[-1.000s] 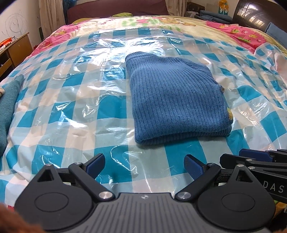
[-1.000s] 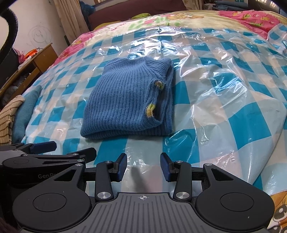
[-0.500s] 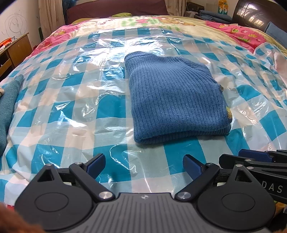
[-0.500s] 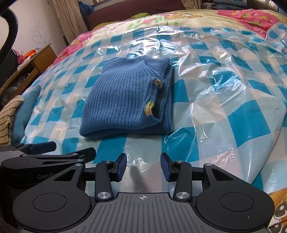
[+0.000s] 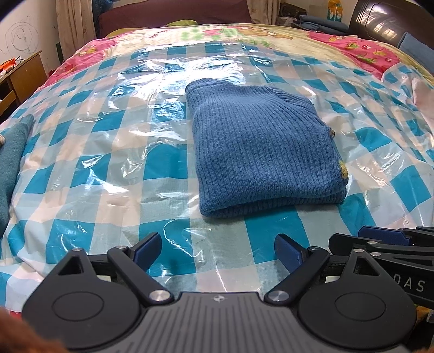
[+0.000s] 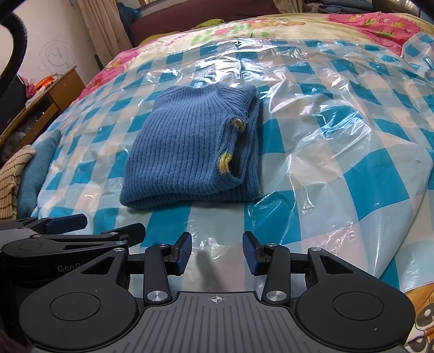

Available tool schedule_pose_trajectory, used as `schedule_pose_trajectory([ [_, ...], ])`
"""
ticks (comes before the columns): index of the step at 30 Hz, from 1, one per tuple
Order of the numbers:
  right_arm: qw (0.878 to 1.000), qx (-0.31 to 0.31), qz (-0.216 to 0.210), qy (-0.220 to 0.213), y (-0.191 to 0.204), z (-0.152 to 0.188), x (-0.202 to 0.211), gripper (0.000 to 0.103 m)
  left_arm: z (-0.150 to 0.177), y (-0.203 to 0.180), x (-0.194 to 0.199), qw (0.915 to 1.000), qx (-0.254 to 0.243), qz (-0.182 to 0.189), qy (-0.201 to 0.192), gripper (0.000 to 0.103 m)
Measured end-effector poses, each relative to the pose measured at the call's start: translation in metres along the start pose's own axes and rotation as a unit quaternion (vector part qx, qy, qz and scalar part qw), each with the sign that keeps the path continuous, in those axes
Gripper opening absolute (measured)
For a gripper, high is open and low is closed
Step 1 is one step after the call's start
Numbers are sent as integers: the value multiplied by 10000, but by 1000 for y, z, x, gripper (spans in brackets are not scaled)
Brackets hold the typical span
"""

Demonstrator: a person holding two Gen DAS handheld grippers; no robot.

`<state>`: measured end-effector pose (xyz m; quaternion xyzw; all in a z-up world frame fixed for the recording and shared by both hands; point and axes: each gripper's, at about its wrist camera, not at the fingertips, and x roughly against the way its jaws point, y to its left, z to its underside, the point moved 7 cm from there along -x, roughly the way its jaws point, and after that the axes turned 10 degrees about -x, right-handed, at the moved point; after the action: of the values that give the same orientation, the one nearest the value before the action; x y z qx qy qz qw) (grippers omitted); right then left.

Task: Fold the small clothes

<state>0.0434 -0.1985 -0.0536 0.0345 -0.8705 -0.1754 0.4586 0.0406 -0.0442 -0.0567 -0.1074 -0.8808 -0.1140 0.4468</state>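
Observation:
A blue ribbed knit sweater (image 5: 260, 146) lies folded into a compact rectangle on the blue-and-white checked plastic sheet (image 5: 108, 152) covering the bed. It also shows in the right wrist view (image 6: 190, 152), with yellow-green trim at its right edge. My left gripper (image 5: 217, 252) is open and empty, near the bed's front edge, short of the sweater. My right gripper (image 6: 217, 254) is open and empty, also in front of the sweater. Each gripper shows at the edge of the other's view.
A teal cloth (image 5: 10, 152) and a striped garment (image 6: 10, 173) lie at the bed's left edge. A wooden desk (image 5: 19, 76) stands to the left. A colourful cartoon bedspread (image 5: 352, 46) lies under the plastic. A dark headboard (image 5: 385, 21) is at the far right.
Both grippers have drawn back very slightly from the sweater. The sweater has not moved and both grippers stay open.

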Motion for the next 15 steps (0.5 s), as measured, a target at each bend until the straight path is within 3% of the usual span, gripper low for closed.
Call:
schedule_pose_trajectory([
  [15, 10000, 4, -6, -4, 0, 1, 0, 41, -1, -1, 1, 10000, -10, -25, -7, 93],
])
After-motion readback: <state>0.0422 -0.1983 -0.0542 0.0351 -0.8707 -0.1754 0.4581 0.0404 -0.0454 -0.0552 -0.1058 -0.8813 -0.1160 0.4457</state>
